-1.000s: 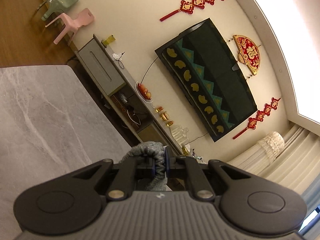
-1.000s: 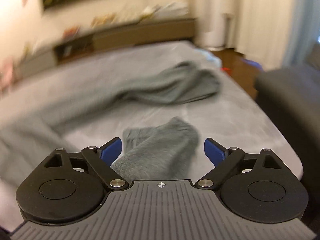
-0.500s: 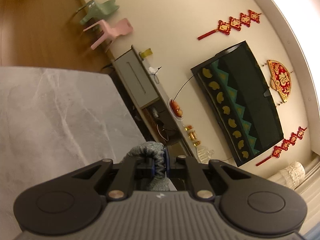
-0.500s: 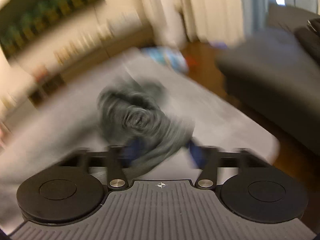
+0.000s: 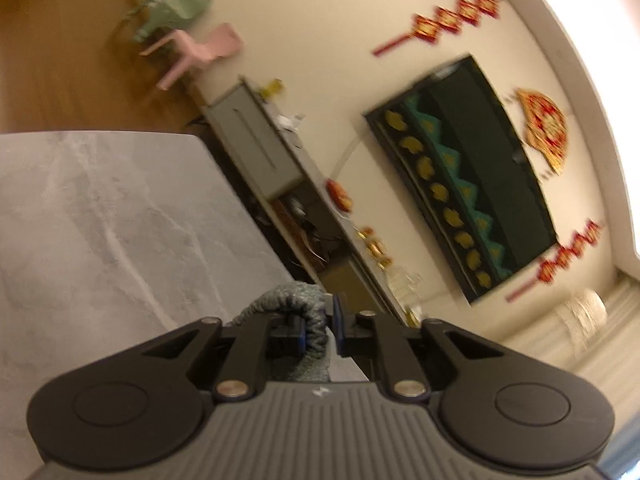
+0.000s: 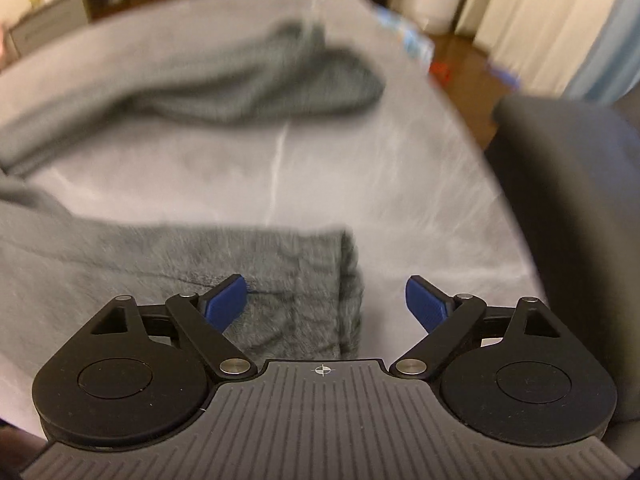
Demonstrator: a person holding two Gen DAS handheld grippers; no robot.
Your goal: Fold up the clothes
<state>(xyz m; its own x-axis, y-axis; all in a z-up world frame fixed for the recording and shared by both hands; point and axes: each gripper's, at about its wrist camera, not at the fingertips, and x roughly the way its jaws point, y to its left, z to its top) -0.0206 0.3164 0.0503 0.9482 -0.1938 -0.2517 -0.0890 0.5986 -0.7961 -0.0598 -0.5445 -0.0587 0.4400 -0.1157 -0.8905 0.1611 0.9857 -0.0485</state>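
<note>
A grey knit garment (image 6: 160, 264) lies spread on the pale marble table (image 6: 400, 200), with one sleeve (image 6: 260, 84) stretched across the far part. My right gripper (image 6: 326, 304) hovers over the garment's near right corner. Its jaws are opening and its blue pads (image 6: 224, 300) touch no cloth. In the left wrist view, a bunched fold of the same grey knit (image 5: 288, 300) sits between the pads of my left gripper (image 5: 318, 330). Those jaws are opening slightly while the fold still fills the narrow gap, held above the table (image 5: 100, 220).
A dark sofa (image 6: 568, 200) stands close to the table's right edge. Beyond the table's far edge run a low TV cabinet (image 5: 256, 148), a wall TV (image 5: 460, 176) and small pink and green chairs (image 5: 200, 50) on the wooden floor.
My right gripper swung down from the raised, bunched cloth to low over the flat garment corner, its jaws narrowing then widening. The left gripper's pads have parted a little around the fold.
</note>
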